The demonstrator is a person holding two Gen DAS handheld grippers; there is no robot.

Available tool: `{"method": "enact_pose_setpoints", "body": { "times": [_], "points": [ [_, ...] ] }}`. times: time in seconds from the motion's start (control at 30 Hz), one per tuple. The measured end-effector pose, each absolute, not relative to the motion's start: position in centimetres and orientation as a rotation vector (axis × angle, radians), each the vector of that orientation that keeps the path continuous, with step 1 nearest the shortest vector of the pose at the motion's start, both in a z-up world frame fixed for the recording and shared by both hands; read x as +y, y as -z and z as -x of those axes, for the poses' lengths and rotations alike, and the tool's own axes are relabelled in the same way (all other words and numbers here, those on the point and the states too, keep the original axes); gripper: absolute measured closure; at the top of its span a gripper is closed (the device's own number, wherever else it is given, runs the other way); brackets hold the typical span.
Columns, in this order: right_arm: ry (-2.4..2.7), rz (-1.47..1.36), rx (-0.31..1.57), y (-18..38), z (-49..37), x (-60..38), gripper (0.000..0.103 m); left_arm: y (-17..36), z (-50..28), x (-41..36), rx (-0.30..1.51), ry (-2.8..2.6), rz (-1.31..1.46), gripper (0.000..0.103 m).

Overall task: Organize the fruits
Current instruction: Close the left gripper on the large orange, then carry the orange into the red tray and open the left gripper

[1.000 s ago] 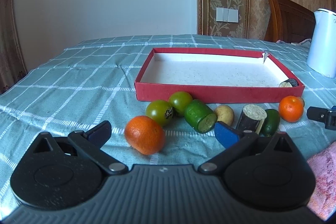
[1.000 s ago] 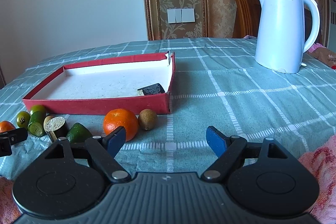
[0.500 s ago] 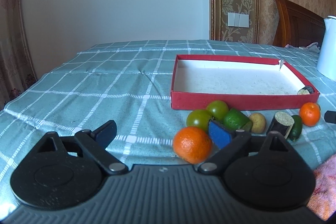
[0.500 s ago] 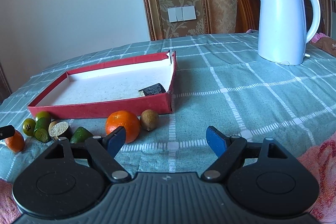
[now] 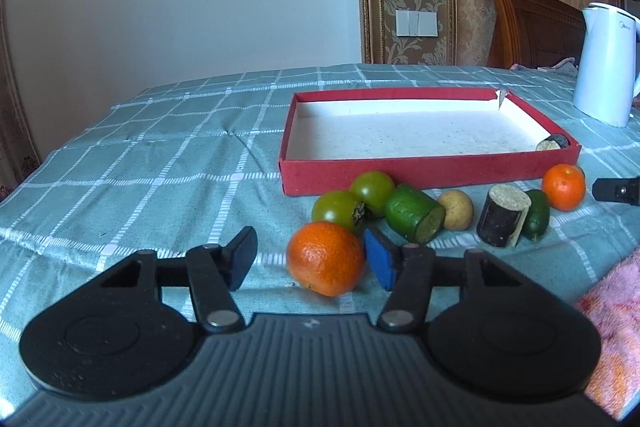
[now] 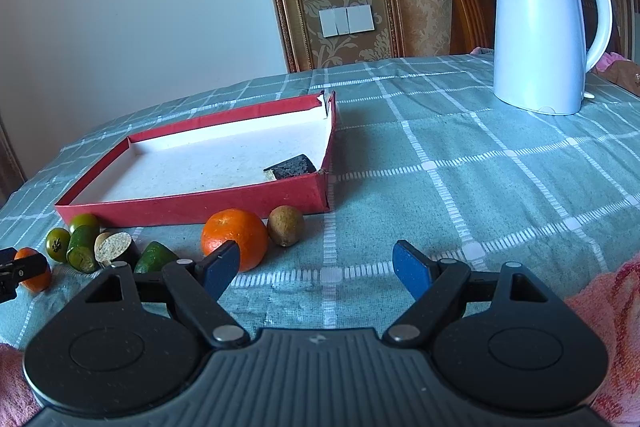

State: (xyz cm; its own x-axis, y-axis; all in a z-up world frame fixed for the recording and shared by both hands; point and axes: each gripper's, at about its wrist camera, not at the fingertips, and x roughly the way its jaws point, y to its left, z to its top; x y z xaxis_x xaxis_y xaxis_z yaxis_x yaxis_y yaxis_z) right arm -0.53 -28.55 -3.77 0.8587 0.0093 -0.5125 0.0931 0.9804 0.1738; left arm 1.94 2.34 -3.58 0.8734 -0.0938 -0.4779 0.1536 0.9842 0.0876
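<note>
Closing on the first pick: the tray (image 5: 424, 171) holds only one dark piece, the rest lie before it. Your left gripper (image 5: 312, 259) has just been narrowing around the near orange (image 5: 326, 258), right pad touching, left pad still clear. Finish squeezing, then lift. Your right gripper (image 6: 316, 269) hangs released, grasping nothing.

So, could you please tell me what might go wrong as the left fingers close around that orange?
The left gripper has just been closing. Its right finger is at the orange, but the left finger stands clear, so the round fruit may roll away sideways. The green tomato sits right behind and could get nudged.
</note>
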Motion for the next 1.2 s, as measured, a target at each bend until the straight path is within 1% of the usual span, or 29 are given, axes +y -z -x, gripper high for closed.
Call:
{"method": "enact_pose_setpoints", "body": {
  "times": [0.1,0.13,0.27,0.47,0.6,0.7,0.8,0.93,1.2],
  "points": [
    [0.046,-0.197,0.537,3.8,0.5,-28.6,0.019,3.8,-1.8,1.8,0.497,0.154,-0.140,0.058],
    [0.048,-0.197,0.537,3.8,0.5,-28.6,0.019,3.8,-1.7,1.6,0.501,0.166,-0.144,0.063],
    [0.049,-0.198,0.538,3.8,0.6,-28.6,0.019,3.9,-1.5,0.9,0.491,0.155,-0.178,0.064],
    [0.052,-0.198,0.539,3.8,0.6,-28.7,0.019,3.5,-1.7,1.4,0.507,0.147,-0.140,0.064],
    [0.054,-0.199,0.537,3.8,0.6,-28.7,0.019,2.0,-2.3,1.8,0.493,0.145,-0.102,0.064],
    [0.053,-0.199,0.536,3.8,0.6,-28.7,0.019,0.4,-3.0,1.2,0.439,0.136,-0.117,0.064],
    [0.054,-0.203,0.533,3.8,0.7,-28.7,0.019,-1.1,-4.8,0.5,0.405,0.138,-0.120,0.064],
    [0.057,-0.205,0.532,3.8,0.7,-28.7,0.019,-1.8,-8.4,-0.5,0.422,0.132,-0.121,0.064],
    [0.057,-0.206,0.533,3.8,0.7,-28.7,0.019,0.2,-13.4,-1.4,0.512,0.083,-0.149,0.064]
  ]
}}
